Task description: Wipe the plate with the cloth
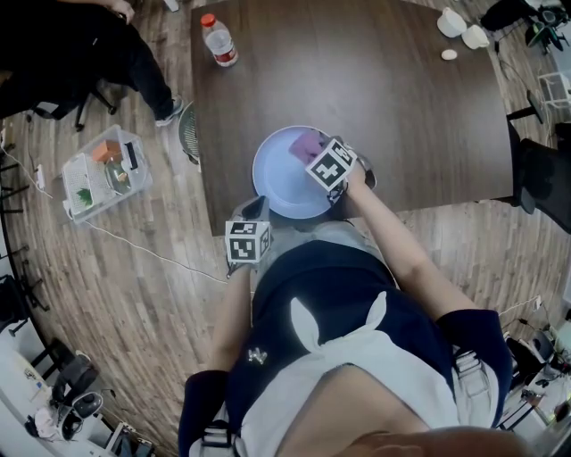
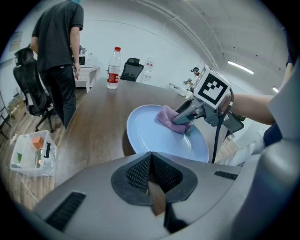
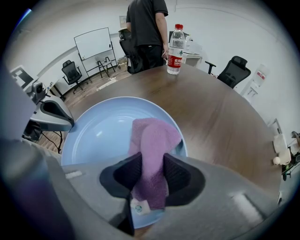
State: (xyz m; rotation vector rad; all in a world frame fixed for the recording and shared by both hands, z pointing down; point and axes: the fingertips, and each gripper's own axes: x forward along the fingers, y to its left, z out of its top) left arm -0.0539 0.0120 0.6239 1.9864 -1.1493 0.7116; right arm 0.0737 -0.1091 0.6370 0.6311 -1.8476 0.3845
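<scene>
A pale blue plate (image 1: 275,174) (image 2: 154,136) (image 3: 101,131) lies at the near edge of the dark wooden table (image 1: 401,107). On its far right part rests a purple cloth (image 1: 306,143) (image 2: 168,117) (image 3: 152,140). My right gripper (image 1: 316,153) (image 2: 182,120) (image 3: 149,174) points steeply down, shut on the cloth and pressing it against the plate. My left gripper (image 1: 257,211) (image 2: 150,159) is at the plate's near left rim, its jaws closed with their tips on that rim. It also shows at the left of the right gripper view as the left gripper (image 3: 51,117).
A water bottle (image 1: 219,40) (image 2: 112,68) (image 3: 176,43) stands at the table's far left. White cups (image 1: 459,25) sit at the far right corner. A person in dark clothes (image 2: 58,47) (image 3: 147,23) stands beside the table. A clear box (image 1: 103,171) lies on the floor, left.
</scene>
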